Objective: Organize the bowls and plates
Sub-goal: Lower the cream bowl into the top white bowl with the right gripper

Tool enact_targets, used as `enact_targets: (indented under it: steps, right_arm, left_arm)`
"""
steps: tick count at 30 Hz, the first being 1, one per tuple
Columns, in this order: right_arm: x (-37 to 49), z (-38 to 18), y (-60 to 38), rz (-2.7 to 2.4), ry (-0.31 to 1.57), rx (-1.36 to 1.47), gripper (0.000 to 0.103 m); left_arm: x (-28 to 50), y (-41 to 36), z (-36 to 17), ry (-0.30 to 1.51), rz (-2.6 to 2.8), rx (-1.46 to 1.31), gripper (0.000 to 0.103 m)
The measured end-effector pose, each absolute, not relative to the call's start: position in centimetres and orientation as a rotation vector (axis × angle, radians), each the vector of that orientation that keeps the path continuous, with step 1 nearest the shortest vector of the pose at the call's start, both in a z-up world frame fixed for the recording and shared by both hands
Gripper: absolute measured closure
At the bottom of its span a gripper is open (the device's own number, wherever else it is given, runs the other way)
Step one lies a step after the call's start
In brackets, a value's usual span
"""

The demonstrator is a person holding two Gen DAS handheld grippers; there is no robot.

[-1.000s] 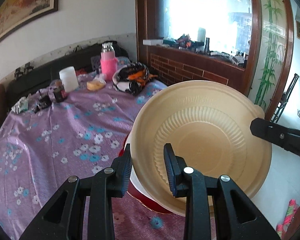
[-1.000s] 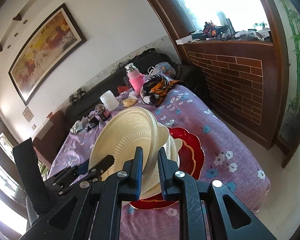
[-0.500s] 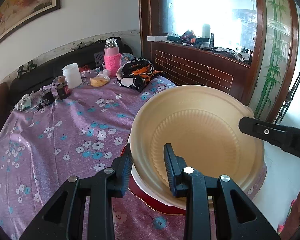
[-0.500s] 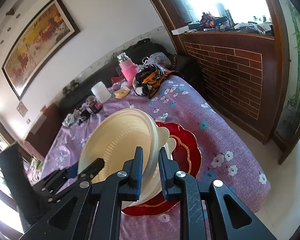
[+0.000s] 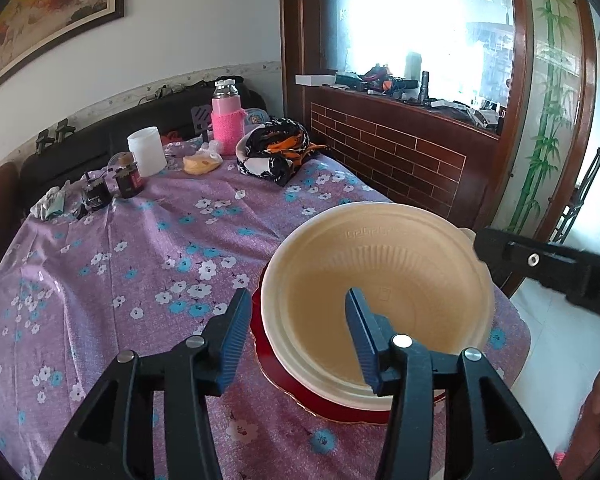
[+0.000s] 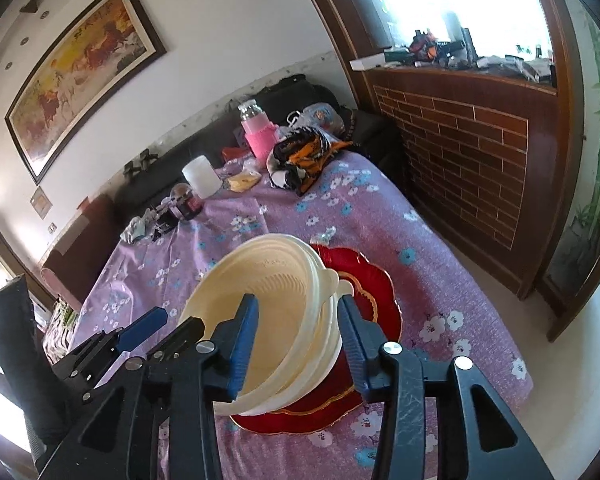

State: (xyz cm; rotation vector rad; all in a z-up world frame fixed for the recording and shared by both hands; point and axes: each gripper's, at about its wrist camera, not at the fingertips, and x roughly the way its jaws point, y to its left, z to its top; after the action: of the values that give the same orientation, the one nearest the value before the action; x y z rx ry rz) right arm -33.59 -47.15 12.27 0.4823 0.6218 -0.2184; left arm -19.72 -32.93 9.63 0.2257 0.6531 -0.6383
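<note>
Surface (image 5: 148,264) covered with purple flowered cloth. Red plate (image 5: 332,408) lies directly ahead of the hand-held gripper (image 5: 296,336). Beyond it at the far edge: white jar (image 5: 146,151), pink bottle (image 5: 227,122), dark jars (image 5: 129,179), patterned cloth bundle (image 5: 276,151).

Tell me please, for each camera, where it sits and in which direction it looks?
Left wrist: sits on the left gripper, looks along its open fingers across the cream bowl toward the window; the right gripper enters at the right edge.
Right wrist: sits on the right gripper, looks over the same bowl toward the painting; its own fingers and the left gripper show.
Shared: the bowl stack, the red plate, the pink bottle, the purple tablecloth.
</note>
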Motion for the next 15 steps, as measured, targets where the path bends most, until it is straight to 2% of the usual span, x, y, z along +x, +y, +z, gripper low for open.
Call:
enact_targets:
  steps: [9, 15]
  right_arm:
    - [-35.2, 13.0, -48.3, -0.229, 0.591, 0.498, 0.058]
    - [-35.8, 11.2, -50.9, -0.266, 0.628, 0.532, 0.059]
  left_arm:
    - [-19.7, -30.4, 10.8, 0.658, -0.676, 0.158, 0.055]
    - [-15.4, -26.8, 9.4, 0.825, -0.714, -0.032, 0.055]
